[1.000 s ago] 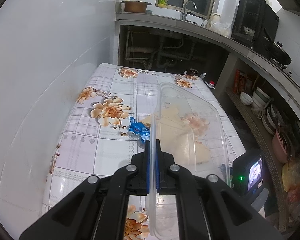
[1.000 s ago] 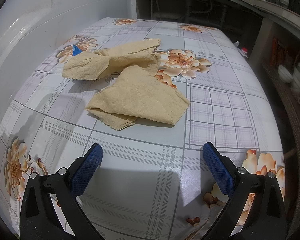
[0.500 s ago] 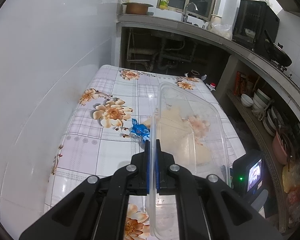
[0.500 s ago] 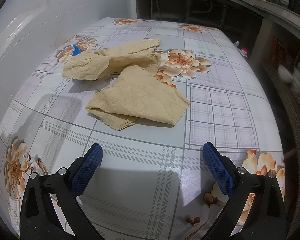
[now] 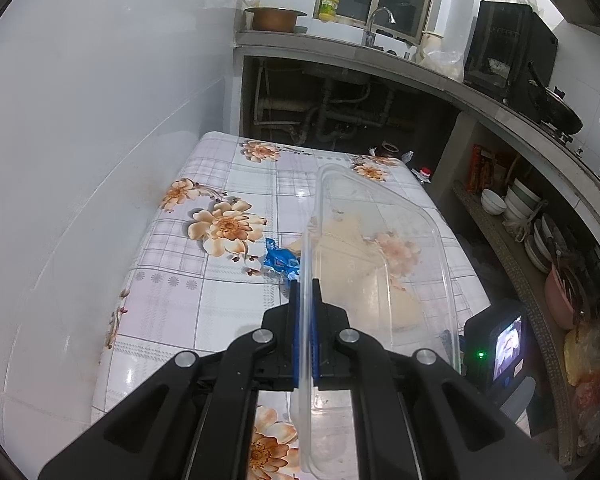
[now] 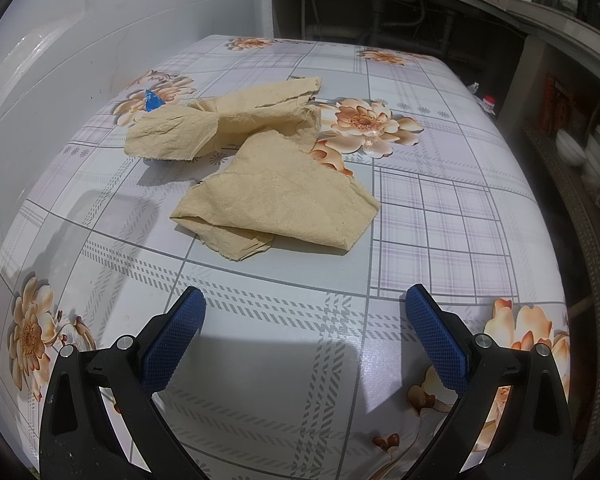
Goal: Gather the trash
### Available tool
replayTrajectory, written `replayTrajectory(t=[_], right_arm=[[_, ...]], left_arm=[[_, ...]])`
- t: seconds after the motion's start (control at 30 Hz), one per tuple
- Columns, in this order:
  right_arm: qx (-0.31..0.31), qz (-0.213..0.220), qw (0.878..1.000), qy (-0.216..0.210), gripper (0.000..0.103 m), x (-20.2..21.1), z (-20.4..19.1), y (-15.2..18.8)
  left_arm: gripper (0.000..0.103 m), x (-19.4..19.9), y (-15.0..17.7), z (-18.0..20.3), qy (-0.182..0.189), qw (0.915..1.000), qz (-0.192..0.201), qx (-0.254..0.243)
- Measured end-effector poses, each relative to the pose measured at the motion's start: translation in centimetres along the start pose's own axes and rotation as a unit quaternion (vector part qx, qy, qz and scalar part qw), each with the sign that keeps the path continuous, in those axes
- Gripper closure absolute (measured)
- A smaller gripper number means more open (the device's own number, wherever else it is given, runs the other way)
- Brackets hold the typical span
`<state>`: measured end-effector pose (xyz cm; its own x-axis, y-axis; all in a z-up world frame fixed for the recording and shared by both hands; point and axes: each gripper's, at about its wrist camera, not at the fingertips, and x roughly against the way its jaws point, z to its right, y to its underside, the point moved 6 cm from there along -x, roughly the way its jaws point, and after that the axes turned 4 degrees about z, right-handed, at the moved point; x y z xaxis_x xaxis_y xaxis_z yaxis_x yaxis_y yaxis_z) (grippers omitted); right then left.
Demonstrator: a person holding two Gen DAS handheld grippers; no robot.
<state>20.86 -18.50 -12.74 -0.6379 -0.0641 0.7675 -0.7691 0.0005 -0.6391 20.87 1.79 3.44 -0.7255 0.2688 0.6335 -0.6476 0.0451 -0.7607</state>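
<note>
Pinching the clear plastic container [image 5: 380, 264] by its rim, the left gripper [image 5: 306, 292] should hold level while the spread right gripper [image 6: 304, 320] takes the nearest crumpled tissue [image 6: 280, 208].

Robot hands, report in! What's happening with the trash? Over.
Left gripper shut on clear plastic container. Right gripper open, empty. Two crumpled tan paper napkins, blue wrapper on table. Nothing blocking.

Both the left gripper [image 5: 306, 292] and the right gripper [image 6: 305, 320] have matte black angular linkage arms with round silver screws and blue textured pads [image 6: 436, 340].
</note>
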Motion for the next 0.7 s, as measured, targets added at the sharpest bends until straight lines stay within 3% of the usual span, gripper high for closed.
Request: replayTrajectory(t=[0.37,0.7], right_arm=[[0.000,0.000,1.000,0.000,0.007,0.2,0.0,0.0],[0.000,0.000,1.000,0.000,0.007,0.0,0.0,0.0]], left_arm=[[0.099,-0.9,2.6,0.0,0.030,0.9992,-0.027,0.005],[0.100,-0.8,3.8,-1.9,0.016,0.9995,-0.024,0.012]])
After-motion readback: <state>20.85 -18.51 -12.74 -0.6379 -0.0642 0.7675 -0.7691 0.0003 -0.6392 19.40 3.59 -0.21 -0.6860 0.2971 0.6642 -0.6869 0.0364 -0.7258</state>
